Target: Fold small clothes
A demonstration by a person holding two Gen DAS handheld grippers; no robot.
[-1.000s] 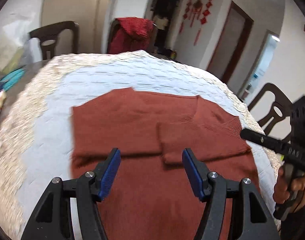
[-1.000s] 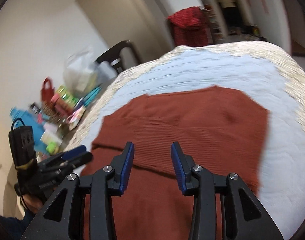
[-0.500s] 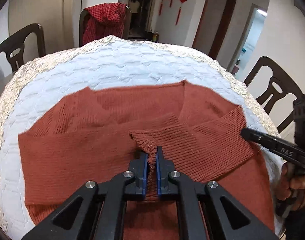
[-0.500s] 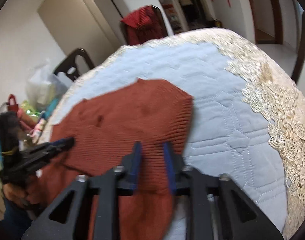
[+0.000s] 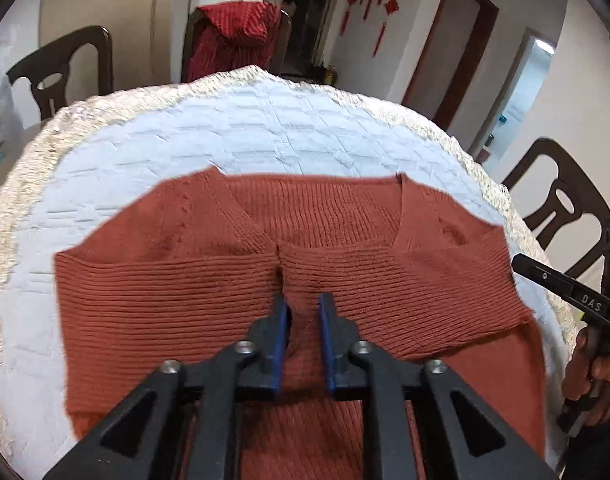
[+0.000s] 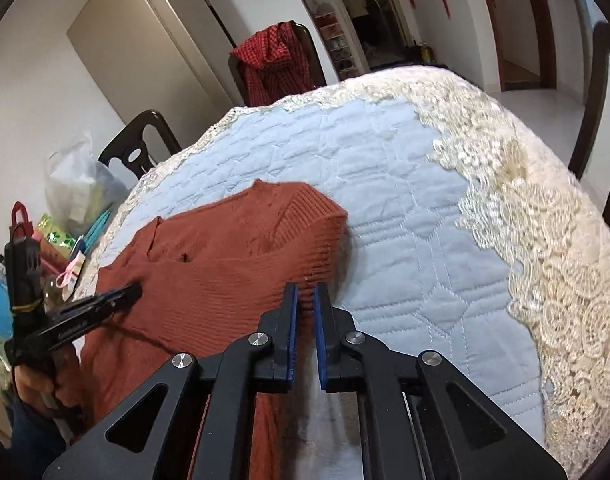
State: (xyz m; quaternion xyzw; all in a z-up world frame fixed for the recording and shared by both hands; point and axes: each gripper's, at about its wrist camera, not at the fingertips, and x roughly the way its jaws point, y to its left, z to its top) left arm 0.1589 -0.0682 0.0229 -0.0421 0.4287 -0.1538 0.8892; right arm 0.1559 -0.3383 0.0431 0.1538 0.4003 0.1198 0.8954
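Half a second ago the left gripper was pinched tight on a sleeve cuff; now its blue pads have parted a little, though a ridge of knit is between them, so whether it has let go I cannot tell. The sleeves have also come to lie flat across the chest, cuffs meeting just ahead of that gripper.

Nearly closed, the right gripper has its fingers around the right-hand edge of the rust-red sweater, with only a narrow slit between the pads; it appears to be clamping that edge, where the knit meets bare quilt.

Seen from the right wrist, the left gripper's black fingers rest on the sweater near its neckline.

The sweater lies flat on the blue quilted cloth, collar pointing away from the person, both sleeves folded inward. Beyond the far rim of the cloth stands a dark chair draped with a red checked garment. To the left of the cloth, a second chair, a plastic bag and mixed clutter. Cream lace trim edges the cloth on its right.
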